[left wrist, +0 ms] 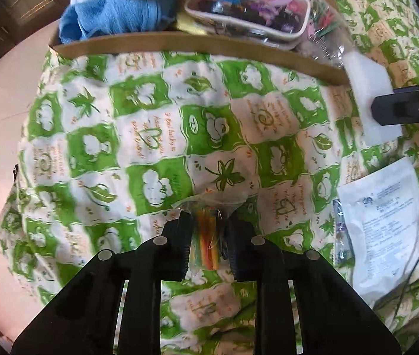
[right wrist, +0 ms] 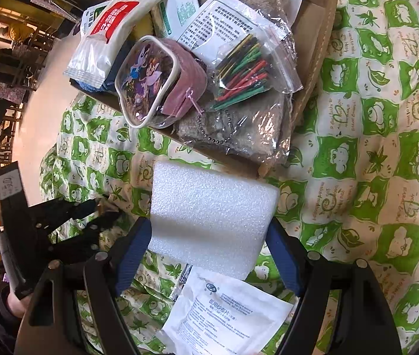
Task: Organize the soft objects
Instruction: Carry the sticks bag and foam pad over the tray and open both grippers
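Left hand-held gripper (left wrist: 206,244) is clenched on a crinkly clear packet of coloured strips (left wrist: 205,247). Right hand-held gripper (right wrist: 209,254) grasps a white foam block (right wrist: 209,216), its far edge just short of the crowded cardboard box (right wrist: 313,50).

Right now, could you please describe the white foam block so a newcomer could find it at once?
On the green-and-white patterned cloth, look just outside the cardboard box. The white foam block sits between the right tool's fingers; unlike the flat printed gauze packet beside it, it is thick and unprinted.
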Demonstrator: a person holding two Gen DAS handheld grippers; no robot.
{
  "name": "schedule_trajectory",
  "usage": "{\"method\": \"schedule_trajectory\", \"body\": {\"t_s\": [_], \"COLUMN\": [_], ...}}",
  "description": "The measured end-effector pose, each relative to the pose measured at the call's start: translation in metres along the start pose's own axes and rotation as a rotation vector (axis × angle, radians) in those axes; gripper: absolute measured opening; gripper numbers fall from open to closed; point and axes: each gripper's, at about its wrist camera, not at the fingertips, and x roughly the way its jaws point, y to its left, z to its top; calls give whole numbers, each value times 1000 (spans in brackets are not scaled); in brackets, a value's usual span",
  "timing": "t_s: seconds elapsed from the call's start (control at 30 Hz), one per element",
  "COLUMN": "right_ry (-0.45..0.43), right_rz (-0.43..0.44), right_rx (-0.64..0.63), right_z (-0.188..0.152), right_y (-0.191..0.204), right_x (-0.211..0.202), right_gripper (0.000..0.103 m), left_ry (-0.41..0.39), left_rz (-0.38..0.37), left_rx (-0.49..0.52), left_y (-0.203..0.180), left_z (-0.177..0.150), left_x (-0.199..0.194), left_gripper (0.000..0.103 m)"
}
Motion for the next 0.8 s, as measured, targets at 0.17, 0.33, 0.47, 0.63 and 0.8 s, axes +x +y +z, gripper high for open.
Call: {"method": "schedule_trajectory", "body": {"t_s": [0.17,0.33,0.47,0.63,0.8], "right_ry": [5,0,-16,-54,-74], "right_rz": [-11,-21,-31,-37,-10], "right_rx": [-1,14,37,78,148], "right_z": [5,17,34,60,93], "right_y": [1,-5,-11,-17,-26], "right_x": [-4,-18,-31,-45,-49], "right_gripper": [78,78,78,78,78], "left_ry": [-18,-63,-94,-123,-152], "left_rz": [-37,-54,-55,-88,-110], "left_rx": [13,40,55,20,-15], "left_y": [1,-5,-19,-29,-30], "left_z": [22,58,80,113,155], "left_x": [-34,-67,-83,-86,-74], "left_gripper": [20,20,20,20,20]}}
